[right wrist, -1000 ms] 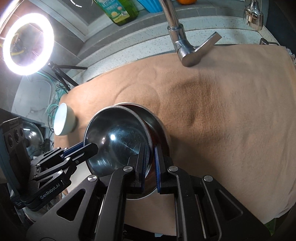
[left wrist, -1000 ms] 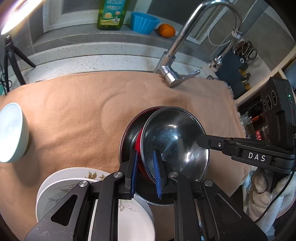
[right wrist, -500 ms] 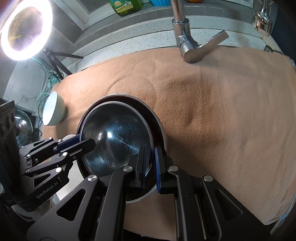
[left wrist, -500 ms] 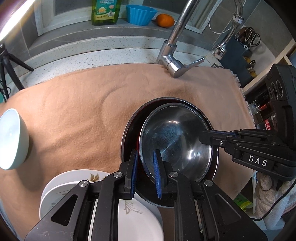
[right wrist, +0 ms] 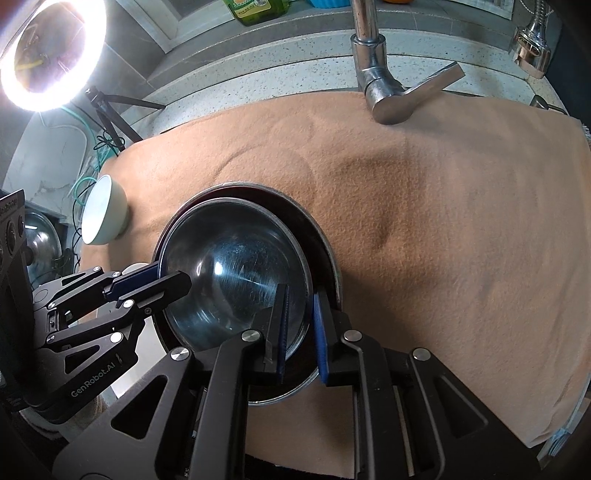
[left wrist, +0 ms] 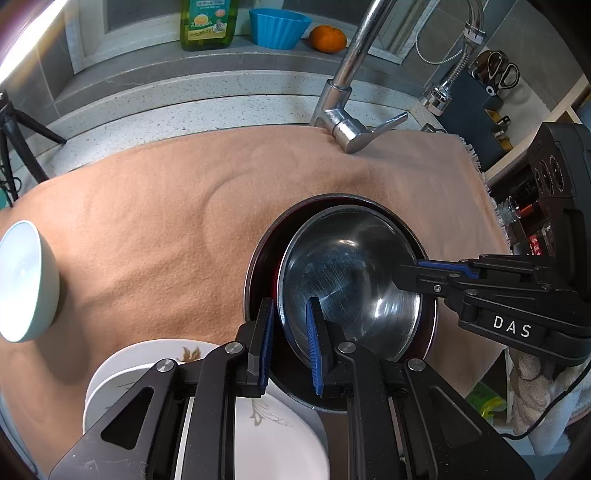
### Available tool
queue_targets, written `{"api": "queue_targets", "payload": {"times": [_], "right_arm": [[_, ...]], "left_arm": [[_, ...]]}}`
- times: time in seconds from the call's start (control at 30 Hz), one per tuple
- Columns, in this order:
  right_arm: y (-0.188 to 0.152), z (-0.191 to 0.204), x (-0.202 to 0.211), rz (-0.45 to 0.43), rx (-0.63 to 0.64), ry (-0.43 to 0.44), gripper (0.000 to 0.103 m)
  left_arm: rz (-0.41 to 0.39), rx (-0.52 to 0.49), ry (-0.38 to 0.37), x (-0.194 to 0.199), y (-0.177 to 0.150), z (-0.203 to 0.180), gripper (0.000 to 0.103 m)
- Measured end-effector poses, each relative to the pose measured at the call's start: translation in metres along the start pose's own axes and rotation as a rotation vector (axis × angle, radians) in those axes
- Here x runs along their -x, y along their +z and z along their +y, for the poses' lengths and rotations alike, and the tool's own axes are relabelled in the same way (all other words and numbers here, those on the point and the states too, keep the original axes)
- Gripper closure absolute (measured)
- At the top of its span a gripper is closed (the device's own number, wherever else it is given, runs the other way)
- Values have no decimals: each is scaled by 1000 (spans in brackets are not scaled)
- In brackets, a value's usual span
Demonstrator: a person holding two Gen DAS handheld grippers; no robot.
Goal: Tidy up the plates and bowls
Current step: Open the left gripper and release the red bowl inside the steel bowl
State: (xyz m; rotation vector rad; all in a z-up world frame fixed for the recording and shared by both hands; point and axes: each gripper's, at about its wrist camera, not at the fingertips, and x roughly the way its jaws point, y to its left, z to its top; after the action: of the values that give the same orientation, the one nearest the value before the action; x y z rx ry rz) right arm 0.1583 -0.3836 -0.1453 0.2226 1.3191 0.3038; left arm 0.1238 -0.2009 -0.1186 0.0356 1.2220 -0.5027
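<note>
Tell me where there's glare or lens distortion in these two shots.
Left wrist view: a bright strip burns out the top-left corner, highlights streak the steel bowl, and the fisheye bends the counter edge. Right wrist view: the ring light blows out white and glints off the bowl; the corners go dark.

white plates (left wrist: 280, 435): my left gripper (left wrist: 290, 343) covers much of the stack, and the picture's bottom edge cuts it off.
larger dark bowl (left wrist: 258, 258): only its rim shows around the steel bowl (left wrist: 351, 280) sitting in it.
cloth's near edge: hidden behind both of my grippers.
green bottle (right wrist: 258, 9): cut off by the top edge; label unreadable.
scissors (left wrist: 498, 72): too small to tell details.
</note>
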Motion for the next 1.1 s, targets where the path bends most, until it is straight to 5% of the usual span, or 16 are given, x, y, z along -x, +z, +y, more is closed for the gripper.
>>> {"api": "queue_targets", "payload": {"times": [0.7,1.1], "right_arm": [[-5,6,20,-51,-28,14,79],[6,63,54,-167,-2,113,78]], "left_arm": [[-72,29,-59,31,-3,16,88],[-153,143,-41,79,-18,94,88]]}}
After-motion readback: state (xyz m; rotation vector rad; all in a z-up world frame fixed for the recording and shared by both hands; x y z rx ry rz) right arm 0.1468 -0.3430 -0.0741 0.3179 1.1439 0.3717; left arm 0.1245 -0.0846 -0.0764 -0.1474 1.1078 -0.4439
